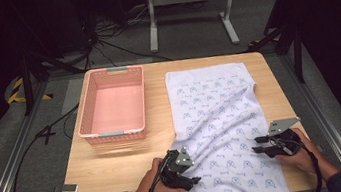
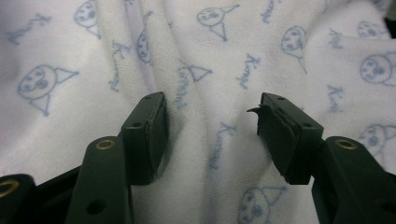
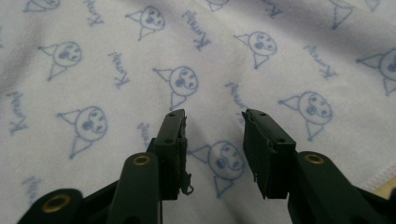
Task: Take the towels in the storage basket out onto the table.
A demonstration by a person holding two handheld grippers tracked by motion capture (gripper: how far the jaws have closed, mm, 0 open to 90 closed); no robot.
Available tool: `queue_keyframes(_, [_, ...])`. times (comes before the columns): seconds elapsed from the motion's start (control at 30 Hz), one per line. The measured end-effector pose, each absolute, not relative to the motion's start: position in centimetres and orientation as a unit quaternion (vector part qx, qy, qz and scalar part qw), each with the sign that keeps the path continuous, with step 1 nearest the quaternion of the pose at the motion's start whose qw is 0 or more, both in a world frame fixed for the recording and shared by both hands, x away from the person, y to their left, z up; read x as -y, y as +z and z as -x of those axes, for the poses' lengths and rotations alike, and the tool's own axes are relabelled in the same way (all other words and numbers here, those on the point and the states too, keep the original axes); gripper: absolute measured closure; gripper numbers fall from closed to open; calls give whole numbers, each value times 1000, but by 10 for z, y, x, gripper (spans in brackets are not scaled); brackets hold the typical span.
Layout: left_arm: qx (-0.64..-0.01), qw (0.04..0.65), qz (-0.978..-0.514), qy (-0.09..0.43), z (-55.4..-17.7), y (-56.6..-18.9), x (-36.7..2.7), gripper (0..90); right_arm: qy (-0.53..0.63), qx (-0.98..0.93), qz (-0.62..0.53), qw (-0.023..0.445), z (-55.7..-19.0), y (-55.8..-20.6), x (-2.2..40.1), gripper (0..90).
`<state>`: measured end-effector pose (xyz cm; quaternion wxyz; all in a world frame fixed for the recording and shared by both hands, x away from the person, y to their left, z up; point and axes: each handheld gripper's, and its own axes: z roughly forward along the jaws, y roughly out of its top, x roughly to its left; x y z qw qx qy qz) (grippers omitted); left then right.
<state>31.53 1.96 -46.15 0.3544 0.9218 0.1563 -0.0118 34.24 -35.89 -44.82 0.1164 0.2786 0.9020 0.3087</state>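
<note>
Pale wooden worktop [image 1: 117,159] carries one pink slatted plastic basket [image 1: 113,105] at its far left and one white cotton cloth printed with blue faces [image 1: 222,119] down its right half, overhanging the near edge. My left gripper [image 2: 212,123] and right gripper [image 3: 214,140] both gape, released, apparently just above wrinkled fabric. To grip well, I should pinch one fold each.

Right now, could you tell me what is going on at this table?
A person is working a white printed cloth spread on the wooden table, with a gripper in each hand. The left gripper sits at the cloth's near left edge, over rumpled folds; the right gripper hovers over its flatter right side. Both have open jaws, gripping nothing. A pink basket stands empty beside the cloth.
</note>
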Motion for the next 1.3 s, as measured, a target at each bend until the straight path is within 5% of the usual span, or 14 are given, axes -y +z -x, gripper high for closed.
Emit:
queue_keyframes(0.27, [-160, 367, -915, -45, -304, -454, -29, 406, 268, -933, -239, 37, -289, -439, 373, 566])
queue_keyframes(0.4, [-162, 393, -905, -12, -319, -440, -23, 360, 285, -925, -244, 58, -289, -431, 378, 559])
queue_keyframes(0.67, [-273, 404, -870, 76, -427, -438, 15, 291, 349, -848, -337, 213, -380, -402, 393, 538])
queue_keyframes(0.9, [-327, 361, -866, 107, -484, -455, 24, 381, 340, -831, -389, 209, -462, -434, 394, 547])
queue_keyframes(0.97, [-326, 356, -872, 86, -487, -460, 25, 440, 332, -837, -390, 190, -468, -442, 389, 559])
queue_keyframes(1.3, [-252, 347, -902, 56, -432, -459, 11, 465, 299, -879, -341, 143, -428, -446, 384, 605])
